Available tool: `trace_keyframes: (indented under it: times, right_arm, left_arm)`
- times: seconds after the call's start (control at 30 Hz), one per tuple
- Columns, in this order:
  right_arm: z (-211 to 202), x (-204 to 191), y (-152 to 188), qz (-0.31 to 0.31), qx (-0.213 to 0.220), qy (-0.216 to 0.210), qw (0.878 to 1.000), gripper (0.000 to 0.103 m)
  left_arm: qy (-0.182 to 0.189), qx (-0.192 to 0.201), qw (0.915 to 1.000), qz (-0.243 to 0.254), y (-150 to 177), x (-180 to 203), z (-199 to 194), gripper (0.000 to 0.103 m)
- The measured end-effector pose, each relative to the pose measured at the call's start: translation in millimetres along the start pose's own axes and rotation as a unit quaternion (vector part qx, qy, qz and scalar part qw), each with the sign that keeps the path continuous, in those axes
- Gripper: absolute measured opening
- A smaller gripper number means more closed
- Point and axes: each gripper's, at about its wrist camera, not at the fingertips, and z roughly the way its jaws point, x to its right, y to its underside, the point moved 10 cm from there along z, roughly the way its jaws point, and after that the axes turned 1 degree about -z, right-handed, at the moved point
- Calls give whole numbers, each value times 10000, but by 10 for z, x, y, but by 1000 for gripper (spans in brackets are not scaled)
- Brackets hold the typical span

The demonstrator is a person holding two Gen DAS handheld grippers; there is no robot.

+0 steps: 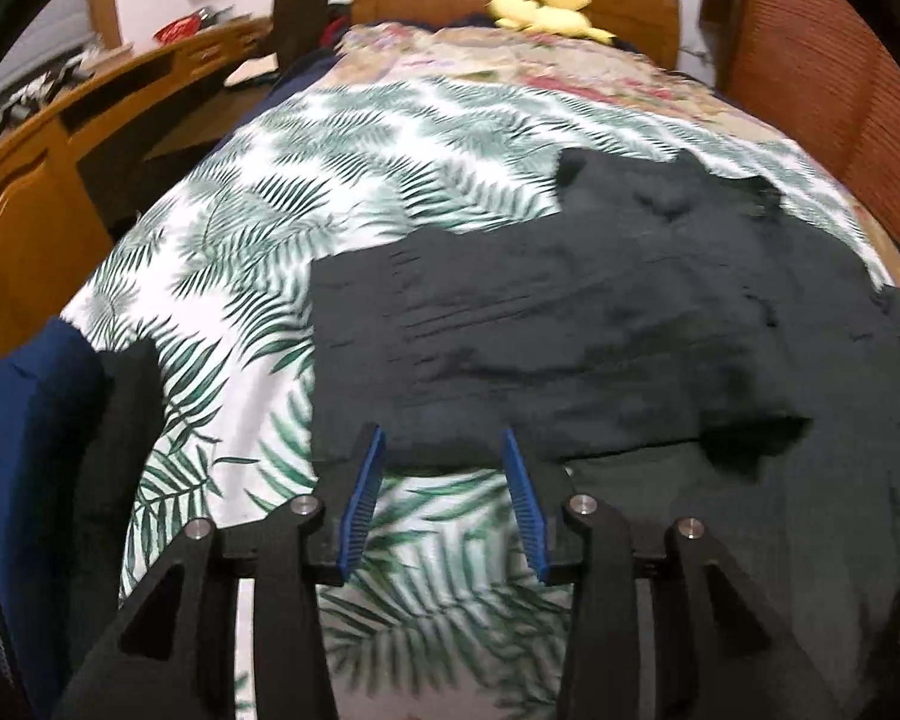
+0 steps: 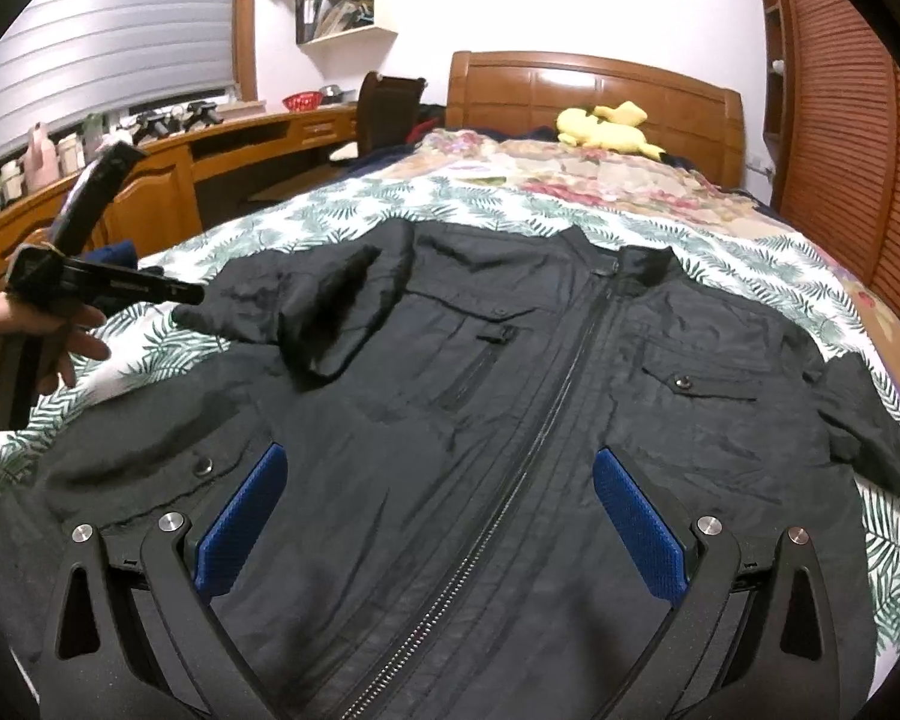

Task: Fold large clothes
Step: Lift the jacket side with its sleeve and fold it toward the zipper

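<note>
Leafy bedspread (image 2: 342,210) carries the jacket (image 2: 510,420), spread front-up, left sleeve (image 2: 330,312) folded inward. Both tools, left (image 1: 444,504) and right (image 2: 438,516), gape empty. Slick fabric may slip, undoing that sleeve fold.

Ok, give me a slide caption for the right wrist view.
Open right claw hovering over a zipped black jacket laid flat on the leaf-print bedspread, one sleeve folded in.

Jacket (image 2: 510,396) hem cut off at my right view's bottom edge. Left view motion-blurred, jacket detail lost. Desk (image 2: 168,168) clutter too small to identify.
</note>
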Motion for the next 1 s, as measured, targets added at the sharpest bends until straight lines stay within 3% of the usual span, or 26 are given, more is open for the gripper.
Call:
trace_keyframes:
  times: [0.3,0.67,0.7,0.73,0.8,0.9,1.0]
  right_arm:
    - [-2,4,0,-62,-14,45,10000,103]
    - [35,-3,16,-67,-93,18,9999,103]
    - [39,0,14,-65,-101,12,9999,103]
    - [42,-4,17,-63,-106,4,9999,103]
    - [35,-5,15,-55,-106,-25,9999,103]
    - [-7,-2,3,-41,-72,-53,10000,103]
    - [-102,11,-5,-46,-2,-53,10000,103]
  left_arm:
    - [-10,-193,9994,-301,38,-256,292,42]
    - [-153,-303,9994,-83,88,-248,437,45]
    - [-193,-328,9993,16,93,-230,442,40]
    - [-128,-373,9991,180,104,-167,447,25]
    - [-155,-429,9984,339,99,-77,404,14]
    - [-105,-344,9984,446,14,74,222,2]
    - [-176,-4,9983,551,-144,241,-87,2]
